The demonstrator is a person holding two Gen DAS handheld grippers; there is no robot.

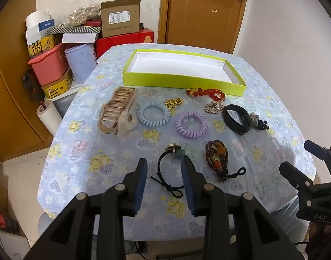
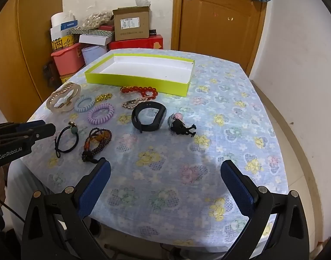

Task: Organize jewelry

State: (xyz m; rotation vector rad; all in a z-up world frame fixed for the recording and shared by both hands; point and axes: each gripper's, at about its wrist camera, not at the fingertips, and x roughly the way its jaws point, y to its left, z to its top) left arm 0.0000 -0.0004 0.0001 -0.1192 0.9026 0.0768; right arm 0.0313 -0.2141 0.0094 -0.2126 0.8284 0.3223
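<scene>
A shallow lime-green box (image 1: 182, 82) (image 2: 135, 80), white inside and holding nothing, stands at the table's far side. In front of it lie a beige hair claw (image 1: 116, 110), blue (image 1: 153, 113) and purple (image 1: 191, 124) coil ties, a gold chain (image 1: 173, 103), red beads (image 1: 205, 93), a rhinestone piece (image 1: 213, 106), a black wristband (image 1: 237, 118) (image 2: 148, 116), a small figure charm (image 2: 180, 124), brown prayer beads (image 1: 217, 155) and a black hair tie with beads (image 1: 171, 164). My left gripper (image 1: 164, 170) is open just above that hair tie. My right gripper (image 2: 165, 173) is open over bare cloth.
The table (image 2: 219, 117) has a floral blue cloth. Stacked boxes and a pink bin (image 1: 49, 65) crowd the floor behind its left side. A wooden door (image 1: 204, 13) stands behind. The right gripper's fingers show at the left view's right edge (image 1: 299, 169).
</scene>
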